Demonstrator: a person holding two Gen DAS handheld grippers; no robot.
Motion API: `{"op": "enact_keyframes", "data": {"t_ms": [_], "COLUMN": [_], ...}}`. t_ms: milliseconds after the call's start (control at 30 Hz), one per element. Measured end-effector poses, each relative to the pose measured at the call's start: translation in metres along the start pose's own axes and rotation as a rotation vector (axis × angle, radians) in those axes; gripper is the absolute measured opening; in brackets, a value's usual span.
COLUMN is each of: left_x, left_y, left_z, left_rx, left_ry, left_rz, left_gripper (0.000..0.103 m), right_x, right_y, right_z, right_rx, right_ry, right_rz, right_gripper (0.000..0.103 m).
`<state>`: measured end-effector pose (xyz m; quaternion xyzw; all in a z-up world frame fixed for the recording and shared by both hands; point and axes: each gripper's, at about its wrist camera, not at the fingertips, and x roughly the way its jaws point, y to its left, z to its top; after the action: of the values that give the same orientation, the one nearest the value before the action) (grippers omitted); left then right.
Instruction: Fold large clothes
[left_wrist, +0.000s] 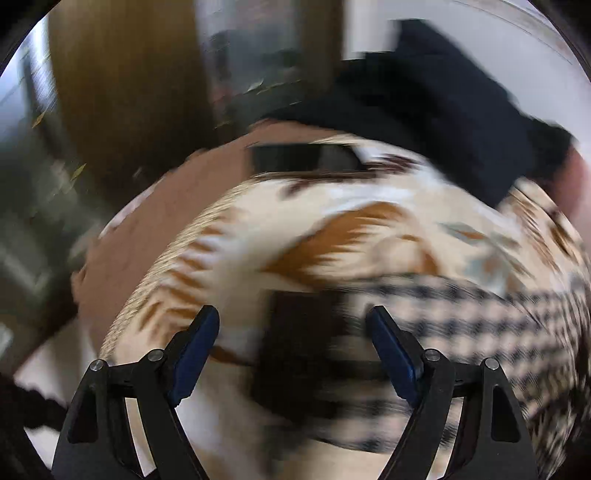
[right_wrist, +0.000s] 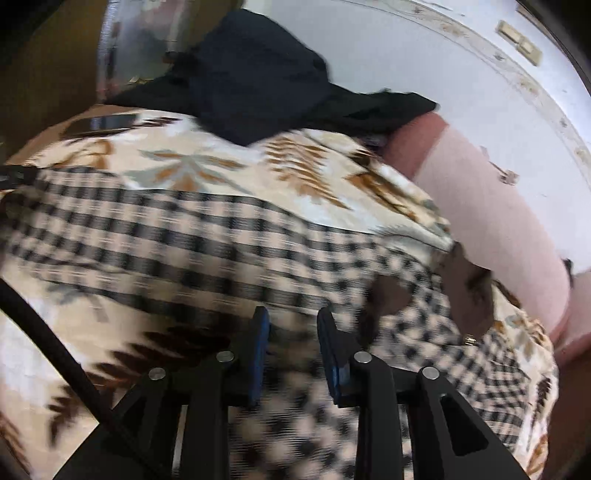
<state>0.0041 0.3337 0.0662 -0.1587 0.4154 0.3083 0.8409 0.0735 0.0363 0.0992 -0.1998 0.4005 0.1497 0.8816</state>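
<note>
A black-and-beige checked garment lies spread across a cream blanket with brown and orange motifs; the left wrist view shows the checked garment at lower right, blurred. My left gripper hovers over the garment's edge, its jaws wide apart with nothing between them. My right gripper is above the checked cloth. Its jaws stand partly apart and the pads press on nothing. Brown patches show on the garment at right.
A dark navy garment lies heaped at the blanket's far side, also visible as the navy garment in the left view. A flat dark object rests on the blanket at far left. A pink sheet and a white wall bound the right. A black cable crosses lower left.
</note>
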Motion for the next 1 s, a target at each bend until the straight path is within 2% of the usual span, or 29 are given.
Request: {"op": "enact_keyframes", "data": {"t_ms": [33,167,233,300,367,467,533,600,667,700,767,800,867,1000], "left_x": [0.003,0.000,-0.006,-0.013,-0.020,-0.026,-0.025,-0.027,-0.029,-0.029,-0.027,-0.026,-0.026,-0.033], "left_y": [0.016,0.072,0.090,0.104,0.118,0.131,0.139,0.147,0.153,0.154,0.154,0.150,0.142,0.116], "left_z": [0.003,0.013,0.015,0.017,0.019,0.019,0.022,0.022,0.022,0.022,0.021,0.021,0.022,0.022], "left_rx": [-0.048,-0.223,-0.270,-0.308,-0.348,-0.397,-0.430,-0.463,-0.491,-0.500,-0.504,-0.495,-0.463,-0.396], "left_ry": [0.008,-0.018,-0.045,-0.070,-0.100,-0.137,-0.150,-0.163,-0.172,-0.170,-0.160,-0.157,-0.156,-0.177], "left_rz": [0.014,0.003,0.010,0.020,0.032,0.045,0.045,0.047,0.053,0.049,0.032,0.025,0.014,-0.030], "left_gripper": [0.082,0.082,0.082,0.082,0.082,0.082,0.082,0.082,0.082,0.082,0.082,0.082,0.082,0.082], "right_x": [-0.001,-0.010,-0.016,-0.021,-0.025,-0.024,-0.020,-0.017,-0.013,-0.012,-0.008,-0.007,-0.010,-0.028], "right_y": [0.009,0.059,0.093,0.122,0.156,0.204,0.234,0.249,0.259,0.261,0.256,0.249,0.224,0.156], "right_z": [0.002,0.013,0.019,0.021,0.022,0.023,0.025,0.029,0.040,0.044,0.052,0.058,0.065,0.073], "right_rx": [-0.011,-0.070,-0.129,-0.185,-0.251,-0.340,-0.402,-0.422,-0.410,-0.397,-0.346,-0.294,-0.178,0.037], "right_ry": [-0.007,-0.042,-0.054,-0.072,-0.089,-0.116,-0.145,-0.192,-0.194,-0.188,-0.138,-0.119,-0.132,-0.179], "right_rz": [0.026,0.172,0.249,0.291,0.329,0.330,0.285,0.255,0.256,0.264,0.317,0.325,0.356,0.337], "right_gripper": [0.045,0.046,0.056,0.061,0.061,0.062,0.061,0.061,0.061,0.059,0.018,0.009,0.009,0.009]}}
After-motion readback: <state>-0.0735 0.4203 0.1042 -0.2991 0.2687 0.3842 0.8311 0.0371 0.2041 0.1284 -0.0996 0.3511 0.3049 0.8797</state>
